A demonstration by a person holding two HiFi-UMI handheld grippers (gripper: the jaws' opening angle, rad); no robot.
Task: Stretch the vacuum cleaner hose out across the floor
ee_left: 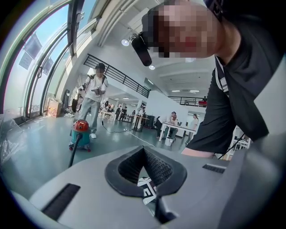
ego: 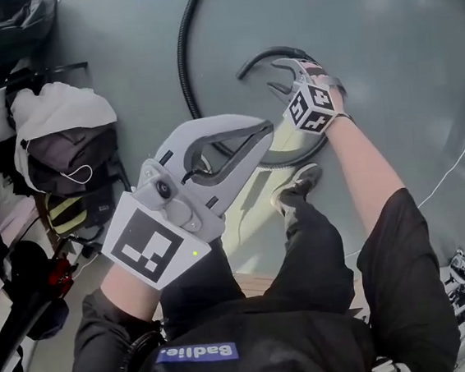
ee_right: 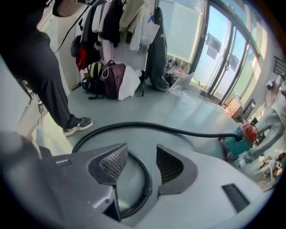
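Note:
A black ribbed vacuum hose [ego: 182, 71] lies on the grey floor, coming down from the top of the head view and curling into a loop in front of my foot. My right gripper [ego: 275, 77] hangs open just over that loop. In the right gripper view the hose [ee_right: 144, 185] passes between the spread jaws of the right gripper [ee_right: 140, 156], and neither pad presses on it. It runs on to the red-and-teal vacuum cleaner [ee_right: 243, 134]. My left gripper [ego: 264, 130] is held up near my body, shut and empty [ee_left: 144, 150]. The vacuum cleaner [ee_left: 80, 134] stands far off in its view.
Bags and clothes [ego: 63, 149] are heaped along the left wall. My shoe [ego: 298, 184] stands beside the hose loop. A thin white cable [ego: 460, 149] crosses the floor at right. A person [ee_left: 94, 103] stands behind the vacuum cleaner, and tables with seated people are further back.

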